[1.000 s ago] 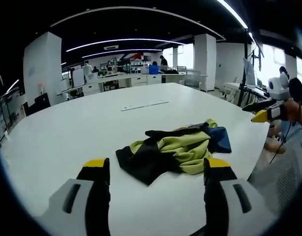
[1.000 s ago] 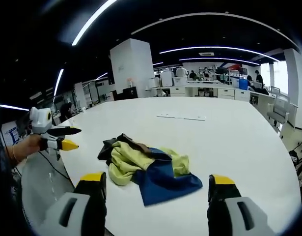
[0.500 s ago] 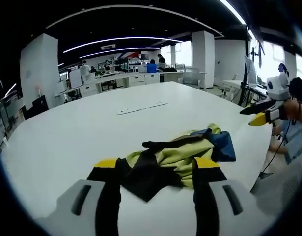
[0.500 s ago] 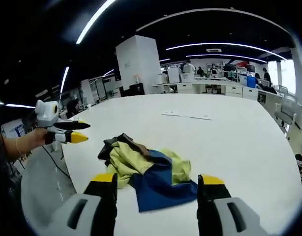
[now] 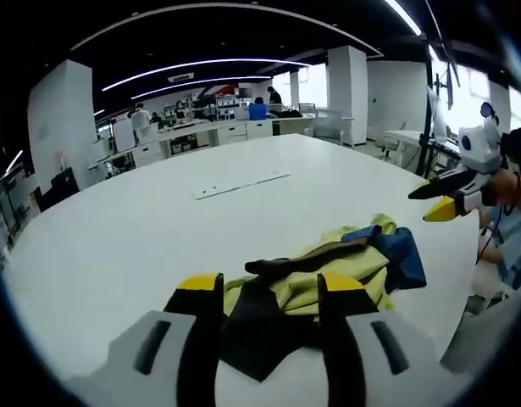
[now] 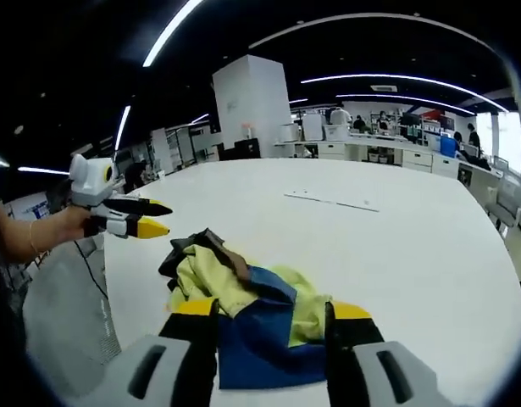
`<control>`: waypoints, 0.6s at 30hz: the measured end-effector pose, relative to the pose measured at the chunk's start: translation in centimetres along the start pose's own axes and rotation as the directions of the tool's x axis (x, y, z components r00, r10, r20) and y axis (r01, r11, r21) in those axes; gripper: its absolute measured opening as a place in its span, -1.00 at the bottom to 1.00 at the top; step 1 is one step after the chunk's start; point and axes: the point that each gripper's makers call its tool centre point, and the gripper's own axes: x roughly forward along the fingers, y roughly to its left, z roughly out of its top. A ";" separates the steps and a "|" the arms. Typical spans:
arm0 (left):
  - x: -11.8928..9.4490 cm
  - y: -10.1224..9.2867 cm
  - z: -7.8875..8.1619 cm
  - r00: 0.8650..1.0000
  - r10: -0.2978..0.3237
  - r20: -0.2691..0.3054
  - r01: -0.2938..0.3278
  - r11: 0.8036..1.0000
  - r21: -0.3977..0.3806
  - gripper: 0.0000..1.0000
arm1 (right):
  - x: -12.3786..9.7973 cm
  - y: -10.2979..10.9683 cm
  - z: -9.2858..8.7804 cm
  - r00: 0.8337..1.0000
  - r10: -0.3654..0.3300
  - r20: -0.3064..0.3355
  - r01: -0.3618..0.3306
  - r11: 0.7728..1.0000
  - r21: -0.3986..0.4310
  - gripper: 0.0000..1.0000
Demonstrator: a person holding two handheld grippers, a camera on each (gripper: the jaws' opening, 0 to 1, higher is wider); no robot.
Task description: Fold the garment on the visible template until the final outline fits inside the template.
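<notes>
Jaws narrowed since earlier, garment crumpled.

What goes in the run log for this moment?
garment: crumpled on white table | left gripper: open, at black edge | right gripper: open, over blue part | fold: not started

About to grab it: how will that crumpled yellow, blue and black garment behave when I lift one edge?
The garment lies in soft bunched folds, so it is probably limp and will drape. Layers overlap, so one edge may drag the others. It looks thin, likely light.
</notes>
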 end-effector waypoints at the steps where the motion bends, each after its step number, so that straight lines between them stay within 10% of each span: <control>1: 0.5 0.1 -0.1 1.000 -0.002 -0.002 0.002 1.000 -0.010 -0.17 | 0.4 -0.2 -0.1 1.000 0.002 -0.004 -0.002 1.000 -0.005 -0.05; 18: 4.9 0.7 -3.2 0.996 -0.022 -0.082 0.017 0.998 -0.055 -0.40 | 5.1 -0.9 -1.3 0.997 0.040 -0.073 -0.047 0.995 -0.089 -0.27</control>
